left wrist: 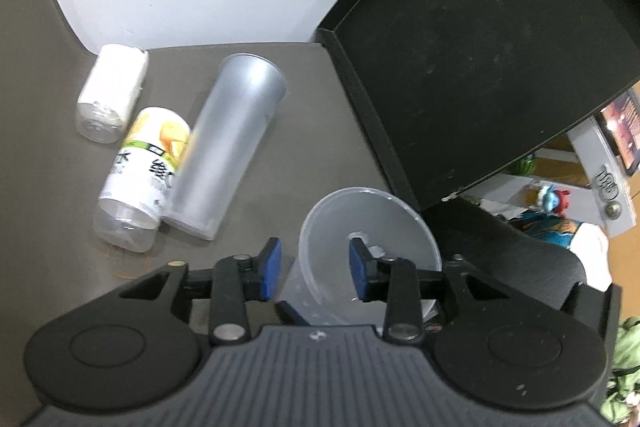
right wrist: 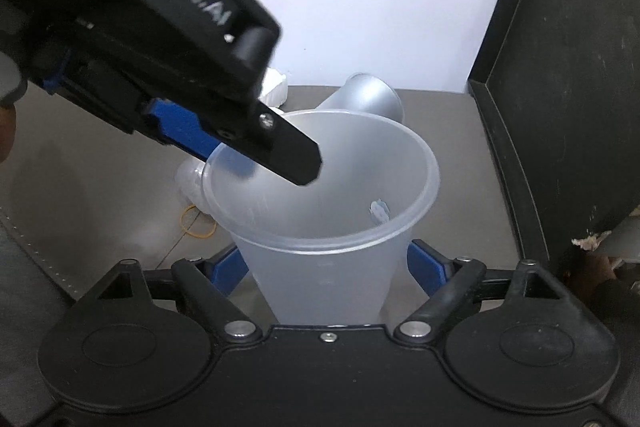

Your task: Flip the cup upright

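1. Cup, translucent plastic, stands mouth-up over the grey table near its right edge, beside a black tray propped on edge.
2. Right gripper has its blue-padded fingers against both sides of the cup's lower wall, clamped on it.
3. Left gripper straddles the rim with fingers apart: one finger inside the mouth, the other outside the wall.
4. Behind the cup, toward the table's far edge, a frosted tumbler, a yellow-labelled bottle and a white bottle lie on their sides, tumbler touching the labelled bottle.
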Available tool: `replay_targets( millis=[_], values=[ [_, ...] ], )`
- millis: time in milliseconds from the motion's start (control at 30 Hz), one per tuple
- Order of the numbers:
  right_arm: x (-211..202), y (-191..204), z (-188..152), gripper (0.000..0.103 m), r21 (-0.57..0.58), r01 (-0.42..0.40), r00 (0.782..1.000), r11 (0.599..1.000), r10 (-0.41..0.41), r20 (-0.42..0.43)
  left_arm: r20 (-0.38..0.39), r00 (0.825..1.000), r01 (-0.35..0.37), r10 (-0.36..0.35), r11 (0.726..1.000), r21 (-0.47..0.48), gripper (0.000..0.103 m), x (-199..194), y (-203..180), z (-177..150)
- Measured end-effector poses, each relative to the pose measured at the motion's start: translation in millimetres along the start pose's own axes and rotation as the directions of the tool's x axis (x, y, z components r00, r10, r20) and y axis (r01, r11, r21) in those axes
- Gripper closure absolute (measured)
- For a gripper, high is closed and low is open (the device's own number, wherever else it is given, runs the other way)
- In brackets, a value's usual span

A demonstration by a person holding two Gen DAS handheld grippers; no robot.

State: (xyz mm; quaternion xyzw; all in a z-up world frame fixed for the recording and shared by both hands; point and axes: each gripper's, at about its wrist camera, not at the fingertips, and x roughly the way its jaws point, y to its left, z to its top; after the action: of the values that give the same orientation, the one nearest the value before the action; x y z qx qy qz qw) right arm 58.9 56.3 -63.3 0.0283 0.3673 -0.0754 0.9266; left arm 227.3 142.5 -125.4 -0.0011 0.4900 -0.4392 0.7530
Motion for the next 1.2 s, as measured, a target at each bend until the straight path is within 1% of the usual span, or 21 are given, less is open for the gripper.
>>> replay_targets(
  millis=[33, 100, 167, 200, 233, 267, 367, 400, 467, 567, 633, 667, 733, 833, 933, 1100, 1133, 1167, 1200],
  values=[
    [-0.9, -1.7, 1.9, 0.017, 0.01, -0.006, 1.0, 1.0, 0.006, -0.004, -0.001, 1.0, -0.004, 0.004, 1.0, 0.007, 0.068, -1.3, -0.5, -0.2],
    [-4.8, -5.7, 5.7, 0.015, 0.029, -0.011, 1.0, 1.0, 0.011, -0.004, -0.005, 1.0, -0.007, 0.007, 1.0, 0.006, 0.064, -4.2, -0.1, -0.7],
    [3.4, -15.2, 5.2, 0.012, 0.038, -0.012, 1.0, 0.999, 0.012, -0.001, -0.006, 1.0, -0.025, 0.025, 1.0, -0.002, 0.055, -6.6, 1.0, -0.9],
    [0.8, -15.6, 7.6, 0.012, 0.04, -0.014, 1.0, 0.999, 0.014, 0.001, -0.002, 0.999, -0.034, 0.034, 0.999, -0.001, 0.053, -8.3, 1.0, -1.3],
    [-0.1, -15.2, 8.4, 0.012, 0.039, -0.015, 1.0, 0.999, 0.015, 0.006, 0.001, 0.999, -0.044, 0.044, 0.999, 0.001, 0.049, -9.8, 0.4, -1.5],
    [-1.8, -15.3, 10.0, 0.011, 0.037, -0.016, 1.0, 0.999, 0.016, 0.012, 0.003, 0.998, -0.056, 0.056, 0.998, 0.001, 0.043, -11.5, -0.1, -1.8],
    [-6.5, -16.5, 13.2, 0.006, 0.045, -0.02, 1.0, 0.999, 0.019, 0.017, 0.018, 0.997, -0.074, 0.074, 0.997, 0.006, 0.034, -18.0, -1.9, -2.8],
    [-8.2, -17.3, 14.6, 0.006, 0.05, -0.024, 1.0, 0.998, 0.023, 0.017, 0.025, 0.997, -0.073, 0.073, 0.997, 0.008, 0.033, -20.6, -2.2, -3.4],
    [-10.7, -18.1, 15.0, 0.003, 0.061, -0.028, 1.0, 0.998, 0.027, 0.015, 0.032, 0.997, -0.076, 0.076, 0.997, 0.004, 0.028, -25.9, -3.0, -4.6],
    [-15.0, -24.4, 11.0, 0.0, 0.07, -0.04, 0.999, 0.997, 0.039, 0.017, 0.049, 0.995, -0.089, 0.089, 0.996, -0.004, 0.026, -35.2, -3.7, -8.1],
    [-18.4, -27.9, 13.3, 0.0, 0.071, -0.06, 0.998, 0.996, 0.06, 0.011, 0.064, 0.994, -0.092, 0.092, 0.996, -0.005, 0.025, -41.9, -4.8, -11.4],
    [-13.1, -28.4, 8.3, 0.0, 0.071, -0.067, 0.998, 0.995, 0.066, 0.007, 0.07, 0.993, -0.091, 0.092, 0.996, -0.006, 0.023, -45.8, -5.3, -13.2],
    [-12.7, -33.5, 9.3, 0.0, 0.079, -0.071, 0.997, 0.994, 0.071, 0.002, 0.077, 0.993, -0.088, 0.088, 0.996, -0.002, 0.02, -51.5, -6.0, -17.2],
    [-10.7, -39.3, 8.9, 0.0, 0.101, -0.088, 0.996, 0.991, 0.089, -0.004, 0.089, 0.99, -0.113, 0.113, 0.994, -0.001, 0.015, -59.5, -7.0, -23.0],
    [-12.0, -42.2, 9.9, 0.0, 0.104, -0.101, 0.995, 0.989, 0.102, -0.008, 0.104, 0.988, -0.113, 0.112, 0.994, 0.002, 0.011, -68.5, -9.5, -29.3],
    [-13.3, -45.8, 8.9, 0.0, 0.118, -0.105, 0.994, 0.987, 0.106, -0.003, 0.147, 0.983, -0.116, 0.114, 0.993, 0.008, 0.01, -83.6, -13.3, -39.5],
    [-14.8, -47.3, 9.4, 0.0, 0.123, -0.107, 0.994, 0.987, 0.108, -0.003, 0.154, 0.982, -0.117, 0.114, 0.993, 0.008, 0.008, -86.3, -13.7, -41.8],
    [-14.1, -46.9, 7.5, 0.0, 0.128, -0.108, 0.994, 0.986, 0.109, -0.001, 0.159, 0.981, -0.117, 0.115, 0.993, 0.005, 0.003, -89.1, -13.9, -43.9],
    [-15.8, -48.8, 7.1, 0.0, 0.136, -0.109, 0.994, 0.985, 0.11, 0.0, 0.165, 0.98, -0.116, 0.115, 0.993, 0.0, 0.001, -91.8, -13.9, -45.8]
  ],
)
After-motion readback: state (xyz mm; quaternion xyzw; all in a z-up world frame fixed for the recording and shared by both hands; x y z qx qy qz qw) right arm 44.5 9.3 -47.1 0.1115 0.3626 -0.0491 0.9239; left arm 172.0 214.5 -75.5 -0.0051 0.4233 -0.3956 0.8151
